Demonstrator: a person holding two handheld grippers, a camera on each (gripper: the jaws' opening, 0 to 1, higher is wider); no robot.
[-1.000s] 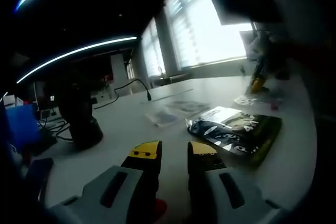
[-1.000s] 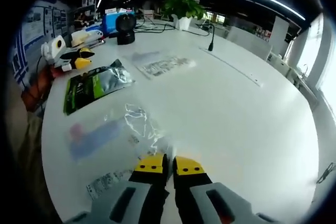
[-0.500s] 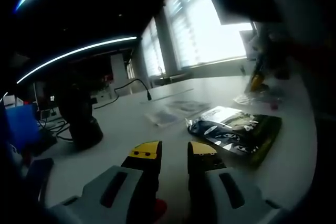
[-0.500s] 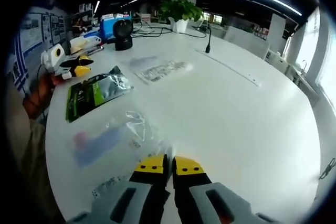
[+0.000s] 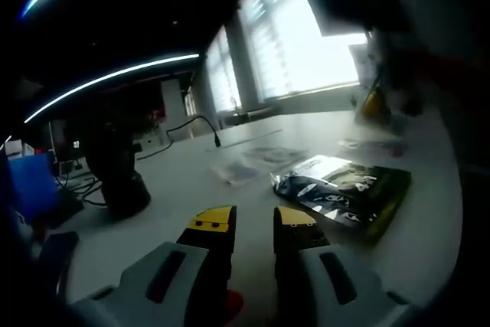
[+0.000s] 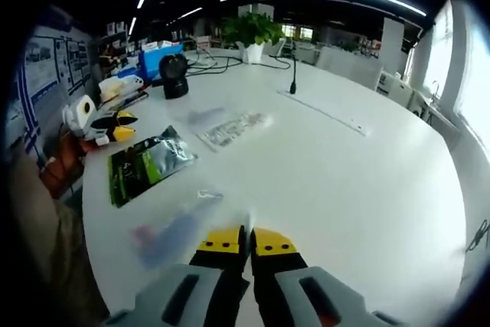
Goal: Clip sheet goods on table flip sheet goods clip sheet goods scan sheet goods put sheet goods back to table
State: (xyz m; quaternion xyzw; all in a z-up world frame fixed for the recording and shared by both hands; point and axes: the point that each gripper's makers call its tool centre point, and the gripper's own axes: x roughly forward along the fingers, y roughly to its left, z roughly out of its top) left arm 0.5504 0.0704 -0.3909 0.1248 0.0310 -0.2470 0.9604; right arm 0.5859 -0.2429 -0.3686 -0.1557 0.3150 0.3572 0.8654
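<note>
1. The left gripper (image 5: pixel 254 223) sits low over the white tabletop (image 5: pixel 191 181), jaws apart with a clear gap and nothing between them.
2. The right gripper (image 6: pixel 241 241) is raised above the tabletop (image 6: pixel 344 181), yellow tips pressed almost together on the edge of a clear pouch (image 6: pixel 180 223) that hangs blurred to their left.
3. A dark foil bag (image 5: pixel 344 193) lies just ahead-right of the left gripper; a flat sheet (image 5: pixel 260 160) lies farther ahead, and a black stand (image 5: pixel 115 174) is off to the left.
4. From the right gripper, the green-and-silver bag (image 6: pixel 149 162) lies ahead-left, with a printed sheet (image 6: pixel 233 128) beyond it, the left gripper (image 6: pixel 107 124) at far left, and a plant (image 6: pixel 249 32) far ahead.
</note>
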